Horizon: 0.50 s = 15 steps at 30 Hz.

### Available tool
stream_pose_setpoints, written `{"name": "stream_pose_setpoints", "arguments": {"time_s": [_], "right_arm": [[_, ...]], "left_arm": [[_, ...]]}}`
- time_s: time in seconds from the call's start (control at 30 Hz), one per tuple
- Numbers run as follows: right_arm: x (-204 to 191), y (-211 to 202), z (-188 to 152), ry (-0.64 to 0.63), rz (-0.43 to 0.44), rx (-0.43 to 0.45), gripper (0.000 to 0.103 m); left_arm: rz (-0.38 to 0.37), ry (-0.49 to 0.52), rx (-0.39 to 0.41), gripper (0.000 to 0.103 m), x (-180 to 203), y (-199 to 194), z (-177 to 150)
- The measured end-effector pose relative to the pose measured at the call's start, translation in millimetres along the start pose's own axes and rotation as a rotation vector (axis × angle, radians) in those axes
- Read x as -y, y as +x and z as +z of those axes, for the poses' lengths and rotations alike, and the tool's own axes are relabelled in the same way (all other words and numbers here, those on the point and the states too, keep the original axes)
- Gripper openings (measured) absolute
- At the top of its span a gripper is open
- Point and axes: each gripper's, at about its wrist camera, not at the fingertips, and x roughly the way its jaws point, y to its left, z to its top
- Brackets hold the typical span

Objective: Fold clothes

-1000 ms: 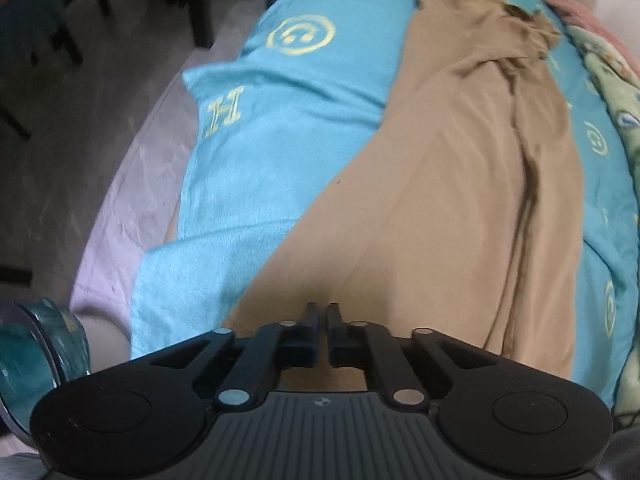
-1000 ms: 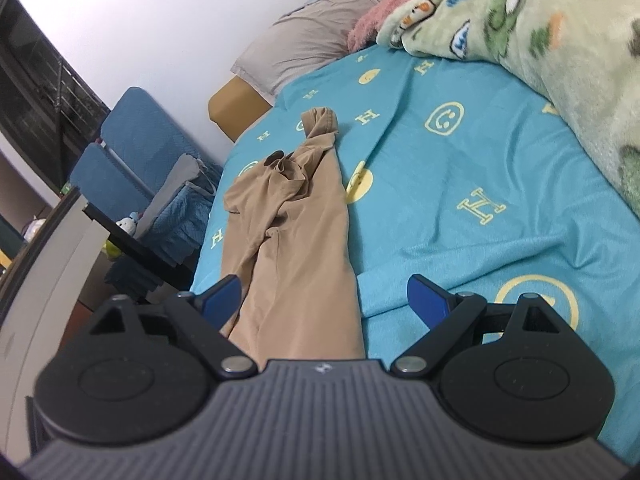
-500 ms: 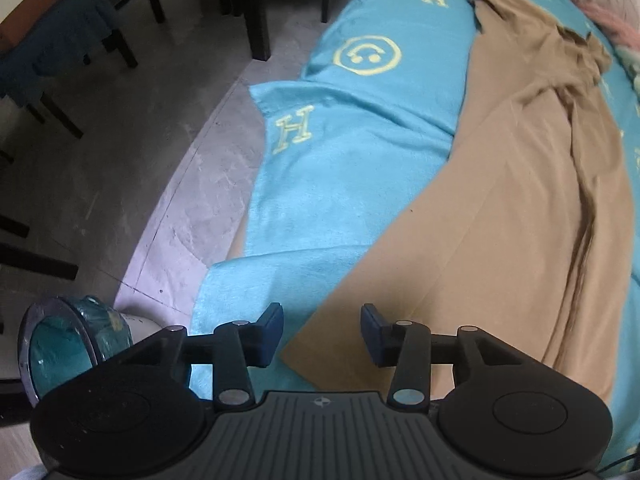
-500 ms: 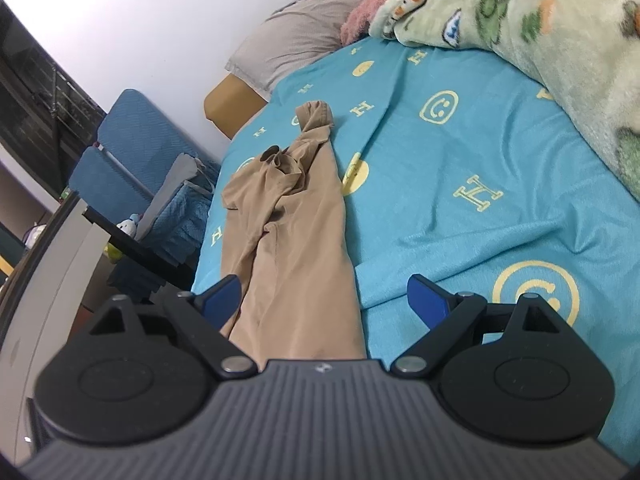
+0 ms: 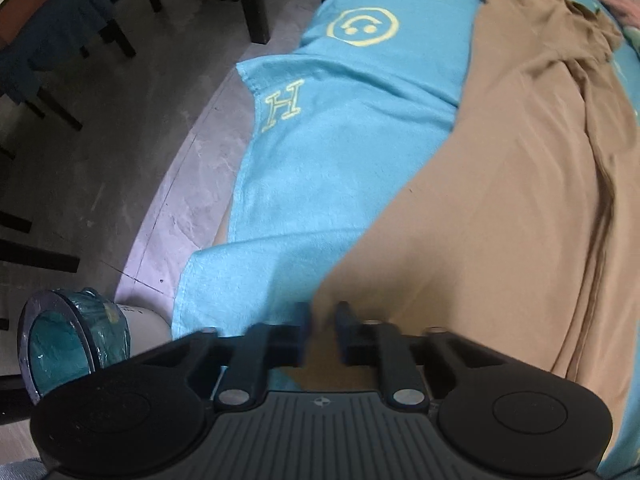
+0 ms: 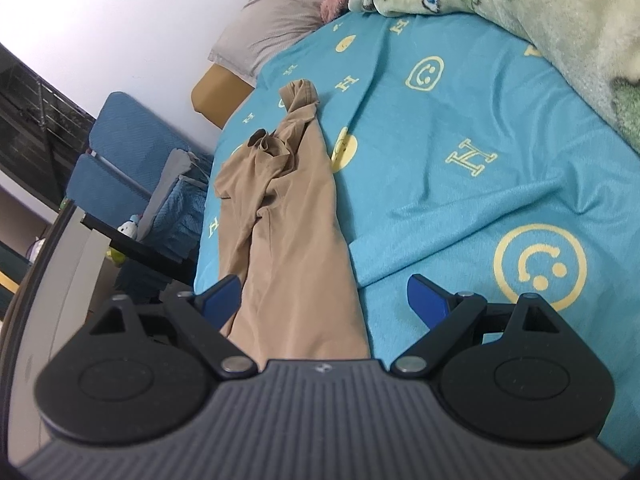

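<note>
A tan garment (image 5: pixel 500 208) lies stretched lengthwise on the blue patterned bed sheet (image 5: pixel 344 148). My left gripper (image 5: pixel 323 320) has its jaws nearly closed over the garment's near corner, with tan cloth showing in the narrow gap between the blurred fingers. In the right wrist view the same garment (image 6: pixel 288 232) runs away from me, bunched at its far end. My right gripper (image 6: pixel 324 296) is wide open, its blue pads on either side of the garment's near end, holding nothing.
A bin lined with a teal bag (image 5: pixel 68 340) stands on the floor at the bed's left edge. Dark chair legs (image 5: pixel 256 4) stand beyond. A green blanket (image 6: pixel 540 4) and grey pillow (image 6: pixel 276 20) lie at the head; blue chairs (image 6: pixel 124 152) stand beside the bed.
My left gripper opened half a second ago and has now closed again over the garment's near corner. The right gripper stayed open and moved slightly closer over the garment.
</note>
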Motion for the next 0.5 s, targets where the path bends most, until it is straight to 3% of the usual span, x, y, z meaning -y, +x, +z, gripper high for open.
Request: {"name": "stream_pose_setpoints", "arguments": {"time_s": [0.13, 0.3, 0.5], "right_arm": [[2, -1, -1, 0.022, 0.009, -0.011, 0.091], [1, -1, -2, 0.023, 0.022, -0.019, 0.091], [-2, -1, -2, 0.007, 0.029, -0.026, 0.091]], "left_arm": [[0.002, 0.013, 0.059, 0.001, 2, -16, -7], [-0.001, 0.13, 0.206, 0.001, 16, -52, -21], [-0.001, 0.465, 0.486, 0.001, 65, -107, -78]]}}
